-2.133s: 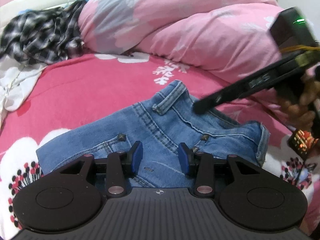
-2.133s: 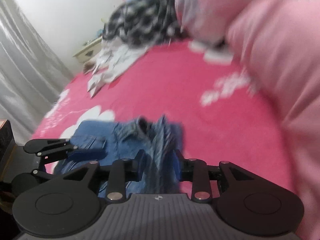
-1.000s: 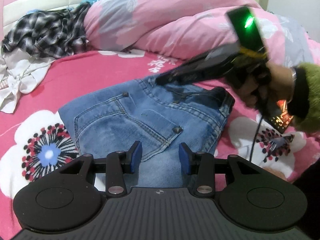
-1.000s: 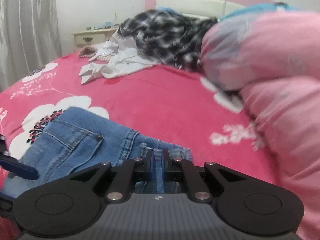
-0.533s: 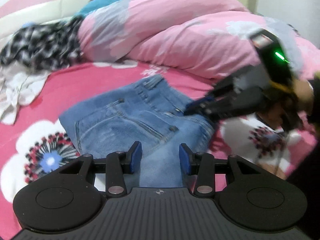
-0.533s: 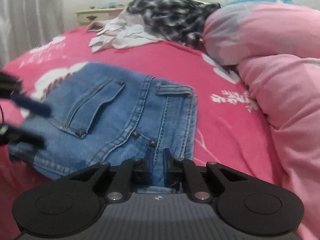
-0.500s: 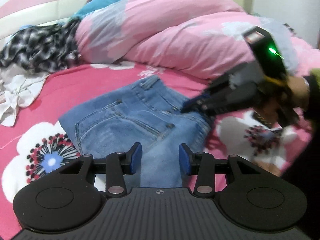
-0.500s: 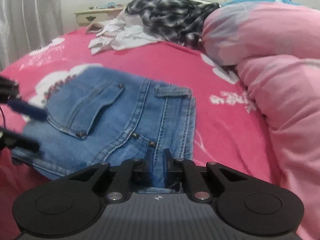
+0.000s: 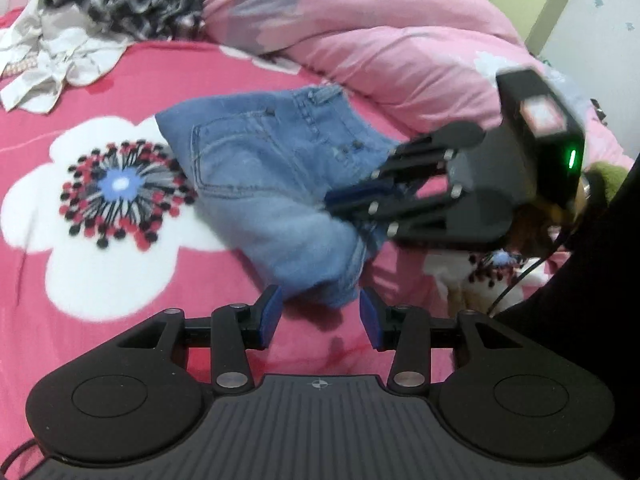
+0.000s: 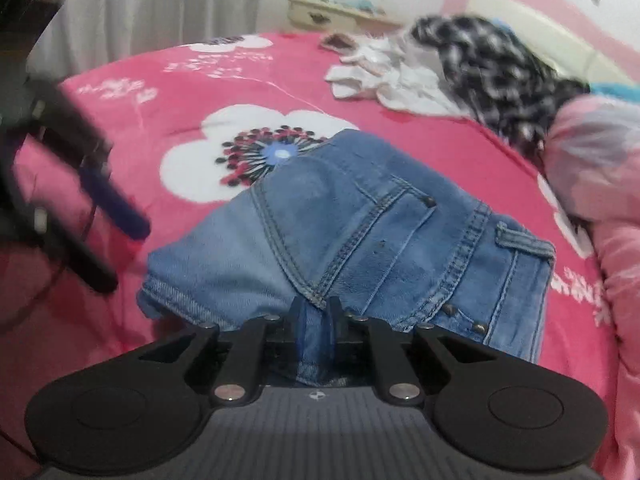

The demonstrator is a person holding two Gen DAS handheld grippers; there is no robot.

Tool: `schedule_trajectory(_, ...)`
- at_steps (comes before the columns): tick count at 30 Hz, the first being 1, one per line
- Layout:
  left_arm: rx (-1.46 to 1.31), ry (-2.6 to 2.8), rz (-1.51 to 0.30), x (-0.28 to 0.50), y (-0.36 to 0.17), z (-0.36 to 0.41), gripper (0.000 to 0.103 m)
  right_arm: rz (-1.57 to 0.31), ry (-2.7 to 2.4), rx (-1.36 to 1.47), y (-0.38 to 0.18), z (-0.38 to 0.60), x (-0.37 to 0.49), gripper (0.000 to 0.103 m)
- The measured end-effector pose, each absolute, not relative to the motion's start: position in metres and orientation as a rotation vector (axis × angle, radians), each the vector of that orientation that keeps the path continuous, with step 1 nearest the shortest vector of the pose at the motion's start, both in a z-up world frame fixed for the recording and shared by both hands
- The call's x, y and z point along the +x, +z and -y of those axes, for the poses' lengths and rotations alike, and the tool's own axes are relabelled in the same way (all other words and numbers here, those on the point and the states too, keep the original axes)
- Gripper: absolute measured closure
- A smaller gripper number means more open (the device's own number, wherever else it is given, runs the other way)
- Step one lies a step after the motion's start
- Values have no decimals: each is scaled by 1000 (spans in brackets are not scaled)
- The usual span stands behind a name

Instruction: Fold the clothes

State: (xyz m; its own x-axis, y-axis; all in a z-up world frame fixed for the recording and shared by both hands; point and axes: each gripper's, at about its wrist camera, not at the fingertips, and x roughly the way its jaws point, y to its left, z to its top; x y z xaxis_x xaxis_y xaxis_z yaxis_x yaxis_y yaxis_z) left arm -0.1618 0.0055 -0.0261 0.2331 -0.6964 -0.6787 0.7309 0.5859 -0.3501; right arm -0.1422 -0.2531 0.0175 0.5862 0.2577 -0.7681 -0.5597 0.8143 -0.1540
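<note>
In the left wrist view, the left gripper [image 9: 320, 316] is seen with its blue-padded jaws moderately apart and nothing held between them; the near corner of the folded blue denim jeans [image 9: 272, 184] lies just beyond the pads. The jeans are spread on a bright pink bed cover printed with large white flowers [image 9: 120, 272]. The right gripper [image 9: 340, 202] is seen pinching the right edge of the jeans. A rumpled pale pink duvet [image 9: 380, 40] is piled behind.

In the right wrist view, a fold of denim is clamped between the right gripper's narrow jaws [image 10: 316, 332], and the jeans [image 10: 360, 232] are spread ahead. A black-and-white checked garment [image 10: 492, 64] and crumpled white clothing [image 10: 392, 72] are seen farther back.
</note>
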Motion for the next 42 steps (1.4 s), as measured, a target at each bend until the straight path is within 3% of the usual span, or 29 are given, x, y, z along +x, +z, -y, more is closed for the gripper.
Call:
schedule_trajectory(6, -64, -996, -967, -153, -39, -15, 60, -729, 589, -342, 65, 241, -151, 90)
schedule_trajectory(11, -138, -950, -1004, -147, -57, -11, 60, -818, 483, -452, 9, 245, -133, 92)
schedule_trajectory(14, -81, -934, -953, -153, -61, -1, 60, -894, 457, -226, 26, 264, -115, 93)
schedule_trajectory(21, 89, -867, -814, -177, -63, 31, 60, -903, 437, -64, 19, 281, -102, 95)
schedule_trajectory(23, 62, -829, -805, -179, -62, 30, 64, -893, 434, -82, 22, 278, -103, 94)
schedule_trajectory(24, 47, -810, -799, -179, -61, 29, 79, -887, 435, -90, 23, 278, -105, 94)
schedule_trajectory(26, 25, -769, -802, -176, -61, 23, 96, -884, 435, -79, 25, 281, -108, 94)
schedule_trajectory(28, -14, -768, -826, -172, -58, 18, 102, -882, 435, -66, 25, 283, -108, 94)
schedule_trajectory(34, -102, -896, -888, -172, -45, 10, 103, -892, 444, -72, 27, 285, -107, 94)
schedule_trajectory(41, 4, -976, -962, -182, -61, 16, 103, -896, 451, -146, 35, 276, -109, 94)
schedule_trajectory(42, -8, -966, -952, -180, -58, 9, 98, -894, 455, -172, 41, 274, -110, 94)
